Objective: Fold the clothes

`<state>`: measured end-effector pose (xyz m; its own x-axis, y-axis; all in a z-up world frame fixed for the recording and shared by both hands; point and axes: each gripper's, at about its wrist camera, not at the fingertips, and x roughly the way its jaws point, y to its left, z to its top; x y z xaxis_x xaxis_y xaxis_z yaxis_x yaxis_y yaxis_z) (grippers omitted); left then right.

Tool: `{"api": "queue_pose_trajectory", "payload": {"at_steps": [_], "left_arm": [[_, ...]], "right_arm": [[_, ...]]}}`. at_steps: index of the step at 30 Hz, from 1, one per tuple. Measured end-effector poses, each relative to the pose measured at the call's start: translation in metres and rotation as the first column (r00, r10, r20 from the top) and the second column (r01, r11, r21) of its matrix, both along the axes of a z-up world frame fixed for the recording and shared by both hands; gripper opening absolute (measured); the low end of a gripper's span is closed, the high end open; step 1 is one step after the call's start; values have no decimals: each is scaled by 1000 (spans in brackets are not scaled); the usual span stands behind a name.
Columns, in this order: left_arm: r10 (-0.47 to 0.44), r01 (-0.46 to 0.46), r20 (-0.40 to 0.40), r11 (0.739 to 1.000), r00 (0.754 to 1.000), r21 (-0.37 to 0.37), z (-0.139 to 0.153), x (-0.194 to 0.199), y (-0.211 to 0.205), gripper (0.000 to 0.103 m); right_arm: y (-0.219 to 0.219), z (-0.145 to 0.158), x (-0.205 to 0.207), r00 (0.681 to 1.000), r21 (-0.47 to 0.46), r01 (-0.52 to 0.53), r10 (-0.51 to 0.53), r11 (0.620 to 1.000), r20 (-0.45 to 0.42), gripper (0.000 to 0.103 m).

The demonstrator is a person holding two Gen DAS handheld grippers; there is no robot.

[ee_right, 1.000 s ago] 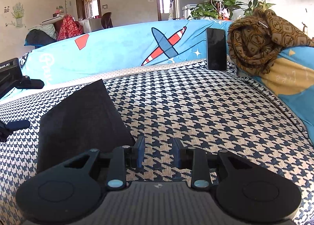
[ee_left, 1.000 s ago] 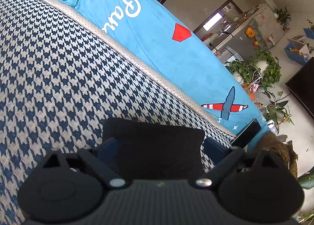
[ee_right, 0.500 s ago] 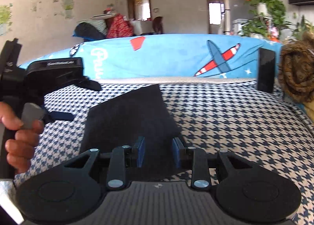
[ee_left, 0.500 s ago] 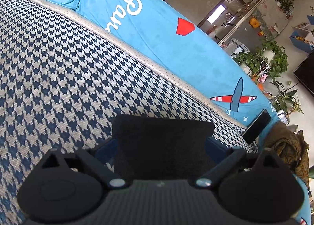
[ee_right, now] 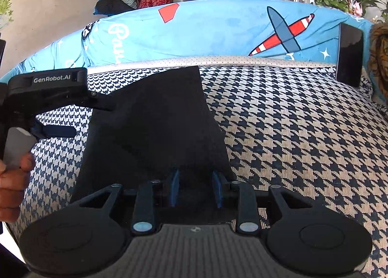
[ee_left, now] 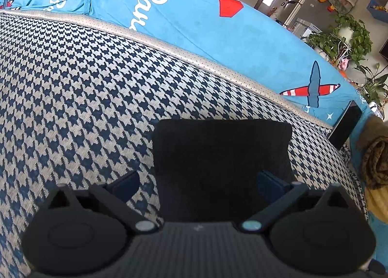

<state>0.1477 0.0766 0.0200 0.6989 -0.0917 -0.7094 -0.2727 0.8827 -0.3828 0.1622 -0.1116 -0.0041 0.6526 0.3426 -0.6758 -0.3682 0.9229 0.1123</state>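
A folded black cloth garment [ee_left: 220, 164] lies flat on the navy-and-cream houndstooth sofa seat [ee_left: 80, 89], below the blue cartoon-print backrest cover [ee_right: 218, 33]. The left tongs [ee_left: 197, 187] have just been opening and stand spread wide over its near edge, pads clear. The right tongs [ee_right: 195, 187] hover half-spread over its near end, not pinching it.

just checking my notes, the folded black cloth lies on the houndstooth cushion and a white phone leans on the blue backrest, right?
One slip: the phone is black, not white, as the right wrist view shows. The folded black cloth does lie on the houndstooth cushion, and the phone leans against the blue backrest.
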Motion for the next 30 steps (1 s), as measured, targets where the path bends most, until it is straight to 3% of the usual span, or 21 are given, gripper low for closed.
{"api": "queue_pose_trajectory", "payload": {"at_steps": [5,10,19,23,30], "left_arm": [[23,-23,-36,1000,999,9,-9,4,1,103],[41,-40,-40,999,998,11,-10,3,4,103],[-18,20,-47,999,999,39,-7,-3,-7,103],[-46,49,-60,997,997,57,-8,-7,-9,103],[-96,105,-89,989,991,102,-13,-18,-12,103]], "right_arm": [[-7,-1,6,999,21,46,-46,999,-14,32],[-11,16,2,996,53,30,-35,998,83,32],[-4,25,39,996,127,31,-42,991,81,32],[4,27,50,998,195,-37,28,980,48,32],[19,12,67,999,203,-22,32,979,-42,32]]}}
